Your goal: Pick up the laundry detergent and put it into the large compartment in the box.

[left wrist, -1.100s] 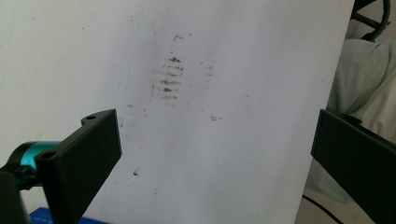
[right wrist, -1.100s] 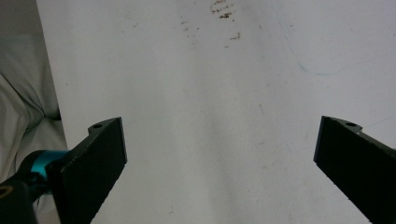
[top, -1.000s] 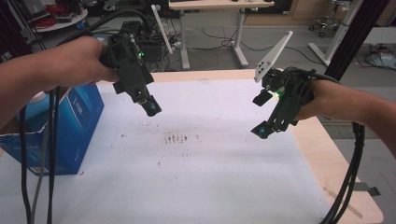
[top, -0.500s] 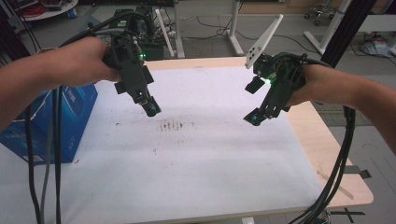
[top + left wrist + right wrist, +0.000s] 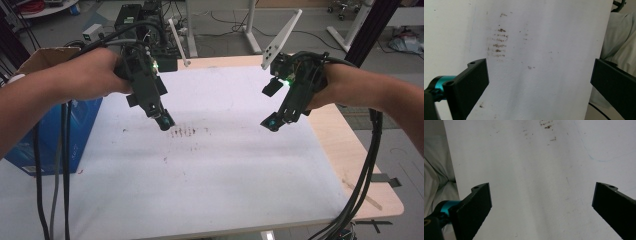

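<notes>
A white sheet (image 5: 215, 160) covers the wooden table (image 5: 350, 145). Brown smudge marks (image 5: 184, 132) stain its middle, and the same marks (image 5: 498, 42) show ahead of the left jaws. My left gripper (image 5: 165, 122) hangs just above the sheet, right beside those marks, its jaws wide apart with nothing between them (image 5: 539, 77). My right gripper (image 5: 271, 123) hovers over the sheet's right part, jaws also wide apart and empty (image 5: 541, 200). A faint blue pen line (image 5: 596, 157) curves across the sheet in the right gripper view.
A blue cardboard box (image 5: 45, 135) with open flaps stands at the table's left edge. Cables (image 5: 360, 180) trail from both grippers toward the near side. Desk legs (image 5: 250, 25) and equipment (image 5: 135, 15) stand on the floor beyond the far edge.
Both grippers have come lower and nearer over the sheet; the left tip now sits beside the brown marks, and the right one has moved slightly inward. Both stay open.
</notes>
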A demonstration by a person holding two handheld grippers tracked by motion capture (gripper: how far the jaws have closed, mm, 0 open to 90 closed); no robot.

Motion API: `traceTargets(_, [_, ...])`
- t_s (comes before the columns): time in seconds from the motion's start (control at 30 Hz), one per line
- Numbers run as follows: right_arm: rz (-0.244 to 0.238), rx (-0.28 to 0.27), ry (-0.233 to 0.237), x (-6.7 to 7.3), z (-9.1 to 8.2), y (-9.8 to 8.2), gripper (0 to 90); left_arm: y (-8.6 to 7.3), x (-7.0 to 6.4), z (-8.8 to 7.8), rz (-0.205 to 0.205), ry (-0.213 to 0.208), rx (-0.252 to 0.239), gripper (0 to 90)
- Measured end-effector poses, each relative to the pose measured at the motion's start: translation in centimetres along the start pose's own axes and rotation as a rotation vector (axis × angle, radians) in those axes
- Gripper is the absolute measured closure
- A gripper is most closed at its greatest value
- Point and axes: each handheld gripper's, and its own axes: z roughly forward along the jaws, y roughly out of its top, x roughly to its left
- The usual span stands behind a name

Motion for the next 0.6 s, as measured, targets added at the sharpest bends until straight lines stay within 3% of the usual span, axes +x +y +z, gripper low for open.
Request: traceTargets(0.6, [0.002,-0.004,-0.002,0.09,-0.09,-0.03,1.6,0.02,0.13,0.21,-0.009,-0.003,-0.013,1.7])
